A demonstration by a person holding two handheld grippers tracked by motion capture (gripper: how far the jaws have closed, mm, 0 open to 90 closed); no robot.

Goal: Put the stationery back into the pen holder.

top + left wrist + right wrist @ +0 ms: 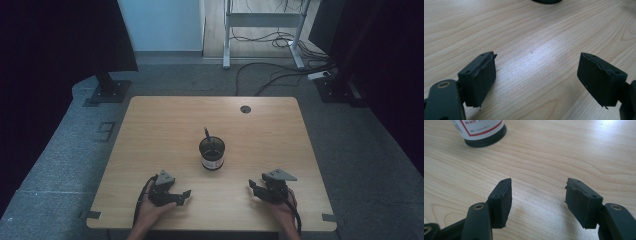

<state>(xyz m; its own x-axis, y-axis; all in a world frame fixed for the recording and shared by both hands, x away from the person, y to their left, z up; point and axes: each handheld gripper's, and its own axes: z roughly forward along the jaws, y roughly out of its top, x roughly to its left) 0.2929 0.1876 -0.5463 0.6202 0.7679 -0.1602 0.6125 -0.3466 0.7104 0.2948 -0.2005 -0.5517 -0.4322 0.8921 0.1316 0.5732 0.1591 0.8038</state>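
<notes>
A dark round holder (212, 154) with a white label stands at the middle of the wooden table (150, 130), and a pen (207, 134) leans out of it. Its base (485, 141) appears at the top left of the right gripper view. My left gripper (183, 196) rests near the front edge, left of the holder, held by a hand. It is open, with bare wood between its jaws (536, 72). My right gripper (253, 188) lies near the front edge at the right, also open and holding nothing (538, 192).
A round cable hole (245, 109) sits near the table's far edge. Beyond the table are grey carpet, dark screen stands (107, 90), a white frame (262, 20) and loose cables (280, 75) on the floor.
</notes>
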